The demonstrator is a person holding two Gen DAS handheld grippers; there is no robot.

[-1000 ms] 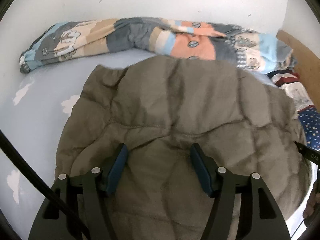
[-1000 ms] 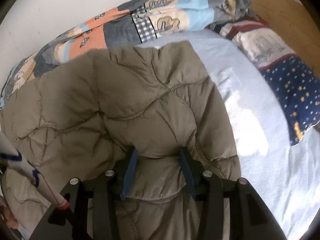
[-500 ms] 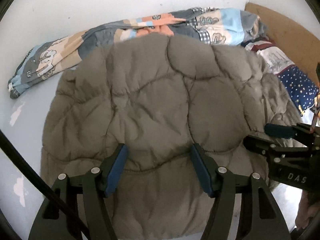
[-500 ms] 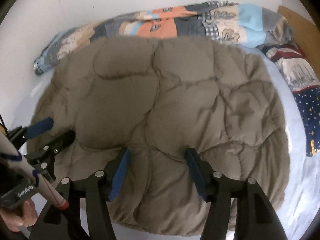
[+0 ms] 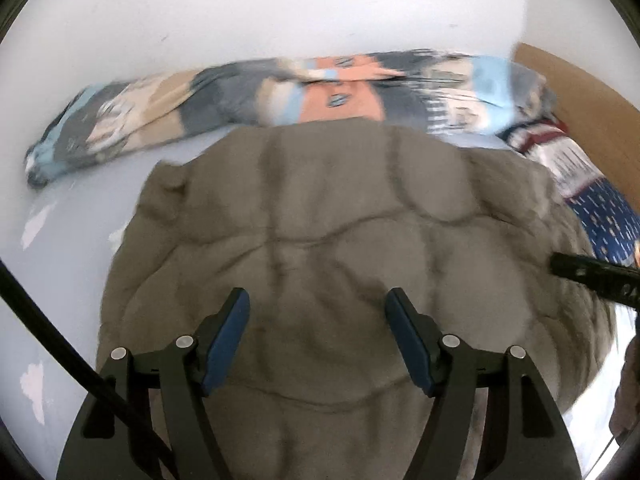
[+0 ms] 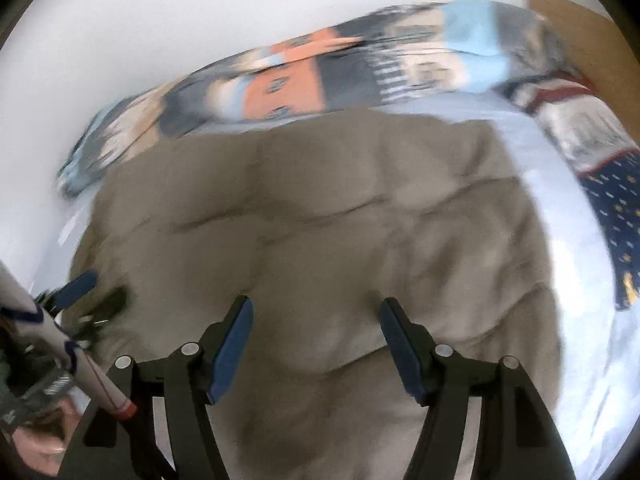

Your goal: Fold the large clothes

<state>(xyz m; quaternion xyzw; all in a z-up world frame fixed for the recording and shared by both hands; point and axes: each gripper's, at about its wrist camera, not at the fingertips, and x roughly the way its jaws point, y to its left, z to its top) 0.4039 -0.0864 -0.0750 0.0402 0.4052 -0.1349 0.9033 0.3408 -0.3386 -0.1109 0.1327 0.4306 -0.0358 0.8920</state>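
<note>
quilted taupe garment flat on bed

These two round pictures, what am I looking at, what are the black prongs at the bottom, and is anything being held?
Each picture comes from a camera on a hand-held gripper, looking along its two fingers. One shows the left gripper, the other the right gripper. Both have just been opening; their blue pads stand apart, and neither visibly pinches anything. Below them a puffy brown jacket lies spread on a pale blue bed. A patchwork quilt is bunched along the wall, with a starred pillow at the right.
</note>
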